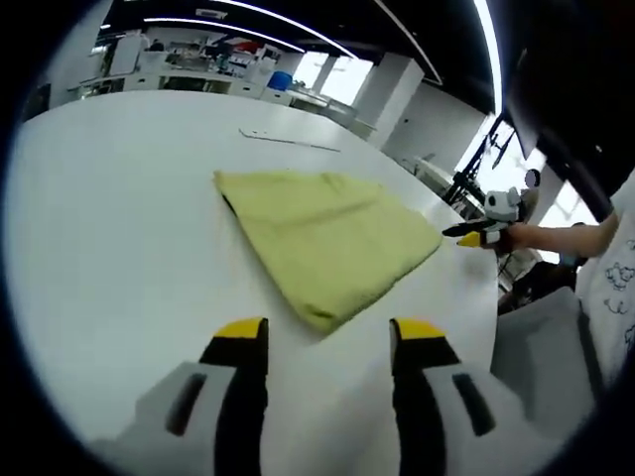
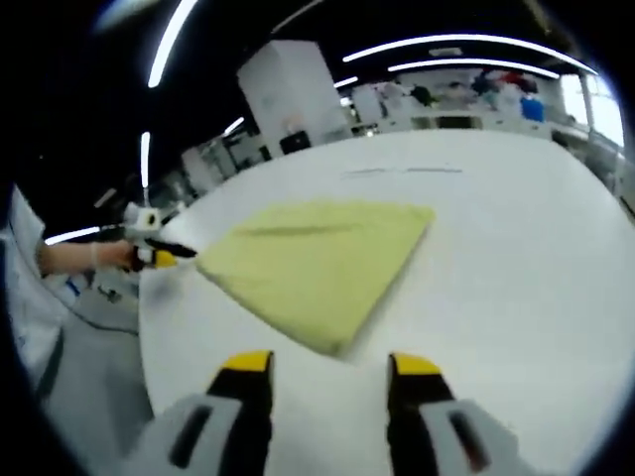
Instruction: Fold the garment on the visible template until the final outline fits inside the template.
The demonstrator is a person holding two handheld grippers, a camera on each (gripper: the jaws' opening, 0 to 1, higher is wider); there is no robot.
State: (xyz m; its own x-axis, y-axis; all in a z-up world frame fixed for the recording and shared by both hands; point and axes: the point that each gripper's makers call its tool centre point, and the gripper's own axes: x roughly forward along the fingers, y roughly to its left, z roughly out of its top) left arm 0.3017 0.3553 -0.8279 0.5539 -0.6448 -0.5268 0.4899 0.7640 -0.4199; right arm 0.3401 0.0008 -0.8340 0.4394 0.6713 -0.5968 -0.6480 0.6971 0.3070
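I see the folded yellow cloth (image 1: 324, 241) flat on the white desk (image 1: 109, 218), both tools, left (image 1: 330, 349) and right (image 2: 330, 369), spread, gripping nothing.

Left gripper (image 1: 328, 344) hovers above the white table (image 1: 109, 248), jaws apart, nothing between them, yellow tips just short of the near corner of the garment (image 1: 322, 238). Garment is yellow-green, folded flat into a rough four-sided shape, edges fairly straight. Right gripper (image 1: 474, 234) comes in from the right, held by a hand (image 1: 521, 236), its tips right at the garment's far-right corner; contact unclear. A thin line mark (image 1: 288, 140) on the table beyond the garment.
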